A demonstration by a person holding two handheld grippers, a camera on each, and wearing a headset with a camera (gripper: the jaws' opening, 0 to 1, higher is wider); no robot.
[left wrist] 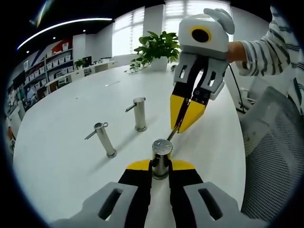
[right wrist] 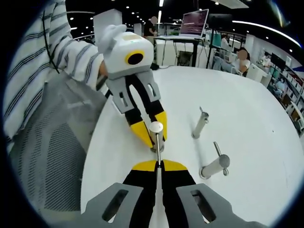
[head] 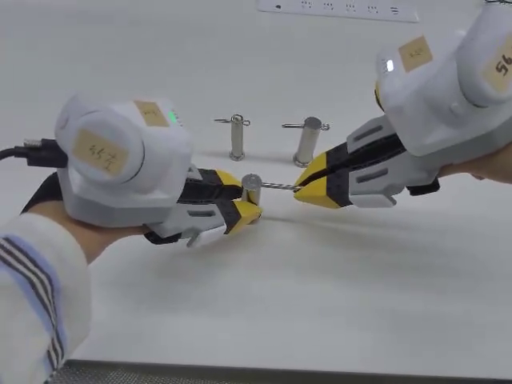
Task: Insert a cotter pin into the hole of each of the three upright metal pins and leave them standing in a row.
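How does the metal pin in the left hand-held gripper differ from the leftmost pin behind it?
The gripped pin is clamped by the left hand-held gripper; the rear pin stands free. The rear pin has a cotter pin through its top; the gripped pin's cotter pin sits at its side, in the right hand-held gripper. Both stand upright.

A big white table (head: 320, 304) lies under the jaws. A white power strip (head: 336, 8) sits far past them, at the table's far edge. In the left gripper view a green plant (left wrist: 159, 47) stands far ahead of the jaws, and a grey mesh chair (left wrist: 270, 142) is to their right.
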